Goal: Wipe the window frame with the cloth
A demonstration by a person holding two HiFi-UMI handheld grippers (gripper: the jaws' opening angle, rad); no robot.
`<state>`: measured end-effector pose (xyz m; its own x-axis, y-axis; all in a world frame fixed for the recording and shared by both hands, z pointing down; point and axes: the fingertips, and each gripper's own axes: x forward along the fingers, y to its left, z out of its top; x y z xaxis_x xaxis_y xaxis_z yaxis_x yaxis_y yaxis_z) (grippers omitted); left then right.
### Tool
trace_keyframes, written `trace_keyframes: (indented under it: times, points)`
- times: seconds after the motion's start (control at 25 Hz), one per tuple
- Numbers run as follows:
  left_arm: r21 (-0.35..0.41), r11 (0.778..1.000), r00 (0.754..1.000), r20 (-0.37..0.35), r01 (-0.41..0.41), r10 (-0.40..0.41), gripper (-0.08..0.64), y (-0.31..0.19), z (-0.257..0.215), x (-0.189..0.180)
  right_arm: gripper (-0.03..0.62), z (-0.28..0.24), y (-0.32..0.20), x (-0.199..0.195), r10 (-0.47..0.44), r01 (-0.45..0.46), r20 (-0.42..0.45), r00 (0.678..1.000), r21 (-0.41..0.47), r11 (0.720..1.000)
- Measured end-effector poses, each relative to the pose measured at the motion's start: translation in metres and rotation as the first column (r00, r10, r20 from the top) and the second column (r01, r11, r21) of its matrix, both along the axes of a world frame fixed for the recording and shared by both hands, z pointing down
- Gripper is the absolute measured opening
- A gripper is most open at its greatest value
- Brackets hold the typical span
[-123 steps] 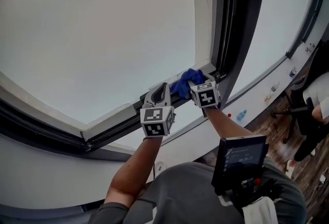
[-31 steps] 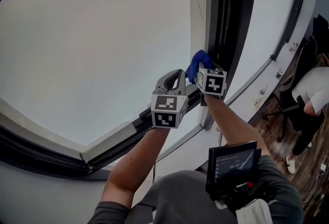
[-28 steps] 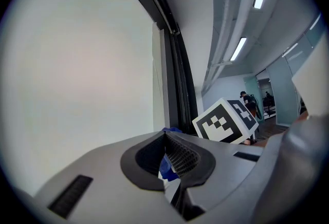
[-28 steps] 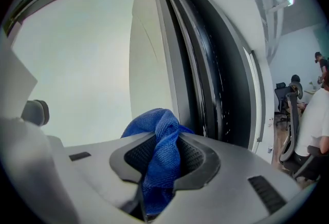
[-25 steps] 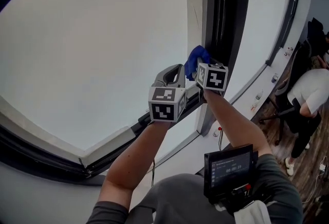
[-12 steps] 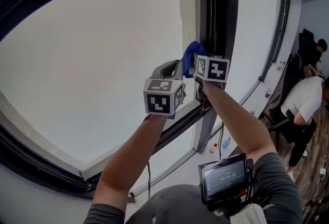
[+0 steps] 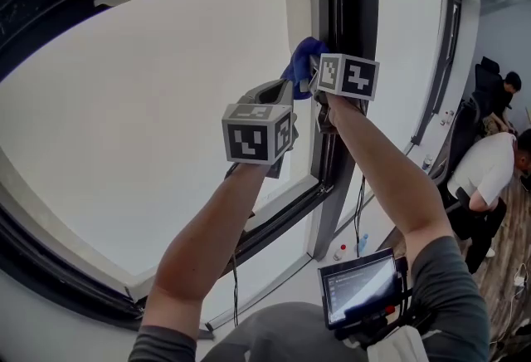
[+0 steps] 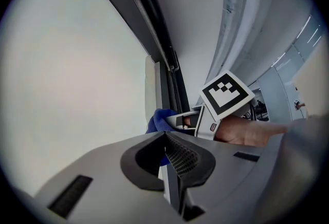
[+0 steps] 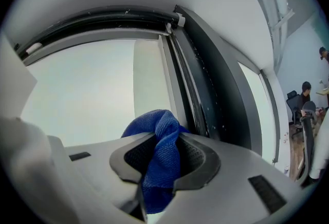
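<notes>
Both forearms (image 7: 207, 244) reach up, with the grippers about level. The right gripper (image 9: 163, 159) is clenched on the blue cloth (image 9: 154, 125) at the frame (image 7: 355, 28), near its top corner. Beside it, the left gripper (image 8: 167, 148) is closed on nothing. Whether the cloth touches the frame is hidden behind the jaws.

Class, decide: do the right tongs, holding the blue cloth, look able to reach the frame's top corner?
Probably yes: the right tongs hold the cloth by the upright frame, and nothing blocks the top corner above.
</notes>
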<state>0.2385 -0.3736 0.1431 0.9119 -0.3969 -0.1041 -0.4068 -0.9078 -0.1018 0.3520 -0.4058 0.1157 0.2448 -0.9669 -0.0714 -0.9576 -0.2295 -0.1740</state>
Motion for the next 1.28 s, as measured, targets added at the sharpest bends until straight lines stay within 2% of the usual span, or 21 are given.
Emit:
trace_keyframes:
  times: [0.36,0.6,1.28]
  points:
    - [0.079,0.997,1.000,-0.026,-0.012,0.014,0.009,0.004,-0.068,0.007,0.110,-0.083,0.001,0.003,-0.017,0.017,0.000,1.000,0.092,0.996]
    - [0.127,0.992,0.999,-0.043,-0.001,0.007,0.009,0.008,-0.099,0.008,0.110,-0.110,0.003,0.008,-0.022,0.023,-0.013,1.000,0.119,0.993]
    - [0.154,0.988,0.997,-0.073,0.029,-0.018,0.009,0.008,-0.120,-0.006,0.110,-0.152,0.005,0.009,-0.051,0.055,-0.026,0.998,0.206,0.977]
